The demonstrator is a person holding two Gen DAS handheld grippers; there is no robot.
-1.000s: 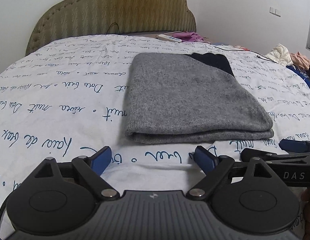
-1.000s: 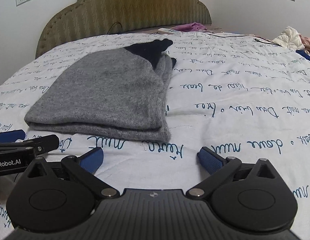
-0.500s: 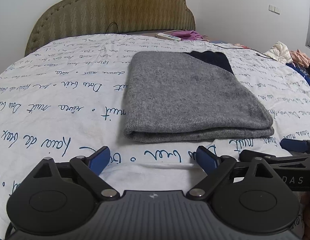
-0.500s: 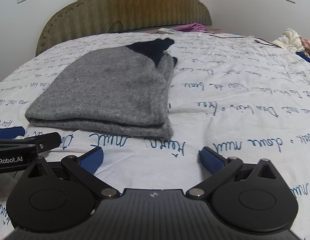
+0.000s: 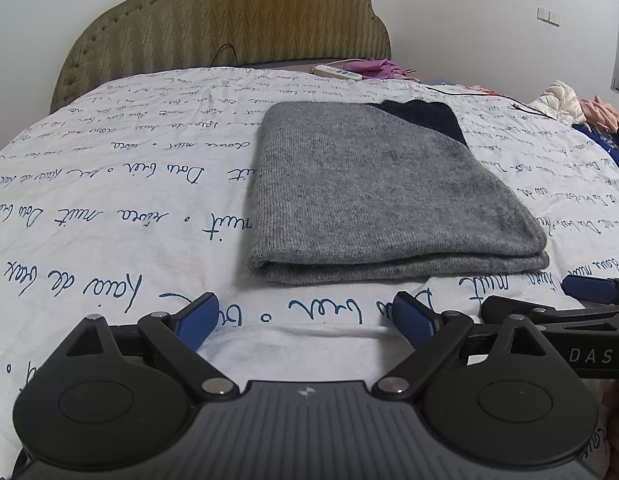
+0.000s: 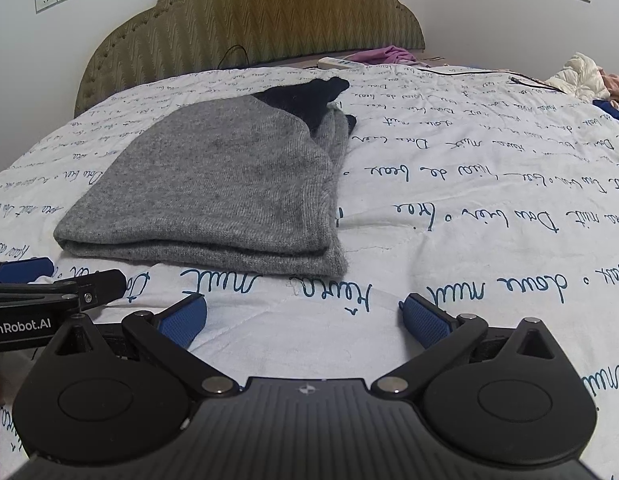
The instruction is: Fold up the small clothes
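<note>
A grey knitted garment (image 5: 373, 192) with a black part at its far right corner lies folded flat on the bed; it also shows in the right wrist view (image 6: 225, 192). My left gripper (image 5: 305, 316) is open and empty, just short of the garment's near folded edge. My right gripper (image 6: 305, 316) is open and empty, near the garment's near right corner, apart from it. The right gripper's fingers (image 5: 589, 292) show at the right of the left wrist view. The left gripper's fingers (image 6: 25, 270) show at the left of the right wrist view.
The bed has a white sheet (image 5: 109, 200) with blue handwriting print and a padded olive headboard (image 5: 229, 20). A white power strip (image 5: 337, 72) and purple cloth (image 5: 373, 68) lie at the far edge. Loose clothes (image 5: 569, 104) are piled at the far right.
Both grippers have drawn back slightly from the garment and stayed open. The garment has not moved.
</note>
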